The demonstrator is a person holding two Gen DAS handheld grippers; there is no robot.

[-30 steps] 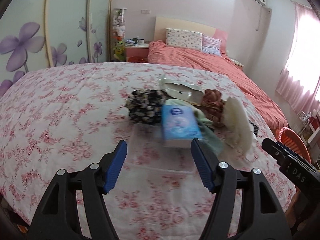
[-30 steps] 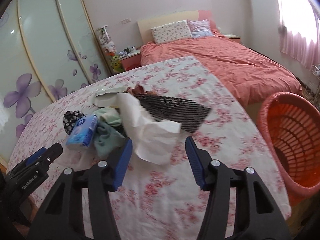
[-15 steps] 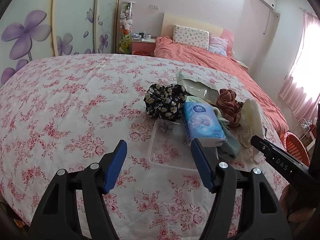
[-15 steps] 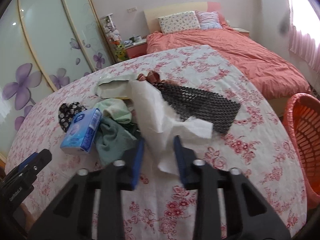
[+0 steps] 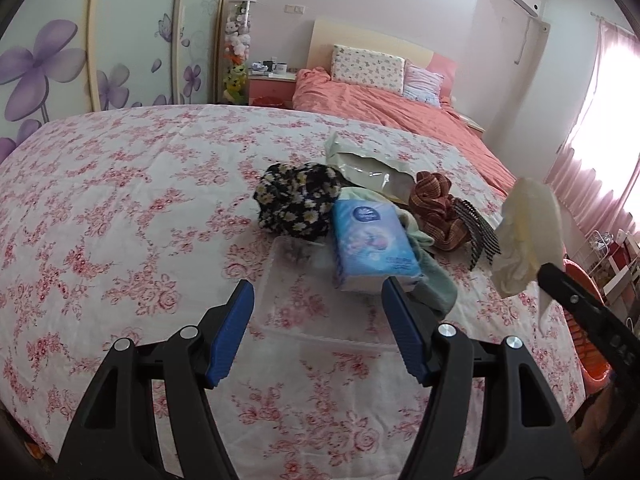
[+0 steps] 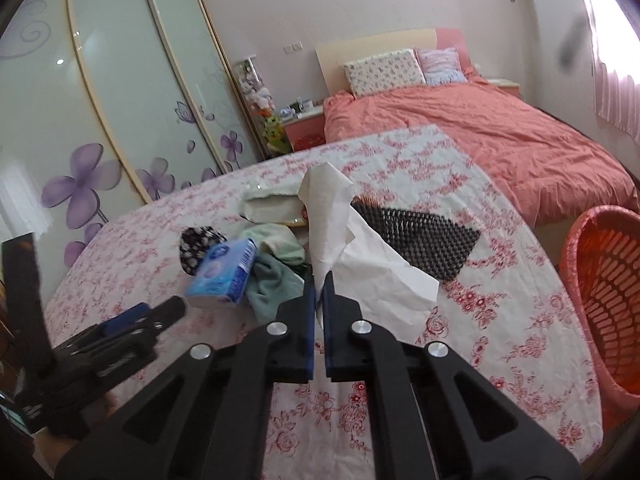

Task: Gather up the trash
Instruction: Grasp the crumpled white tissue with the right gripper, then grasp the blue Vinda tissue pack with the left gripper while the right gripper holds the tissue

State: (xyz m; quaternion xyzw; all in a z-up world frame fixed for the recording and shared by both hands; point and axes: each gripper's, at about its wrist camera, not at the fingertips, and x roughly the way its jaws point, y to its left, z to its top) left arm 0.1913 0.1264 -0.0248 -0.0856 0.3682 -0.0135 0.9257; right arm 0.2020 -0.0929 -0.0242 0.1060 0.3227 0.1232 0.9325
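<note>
My right gripper (image 6: 319,280) has just closed, pinching the white paper (image 6: 344,240) at 12 o'clock. My left gripper (image 5: 318,300) hangs spread over a clear tray (image 5: 296,304), tissue pack (image 5: 372,248) at 1 o'clock.

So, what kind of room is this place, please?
Most likely a home bedroom: a made bed with pillows, a sliding wardrobe with purple flowers, and a bedside table.

Home bedroom: bed (image 6: 500,136) w/ pillows (image 6: 384,70), floral wardrobe doors (image 6: 120,120) (sliding), nightstand (image 5: 272,86).
</note>
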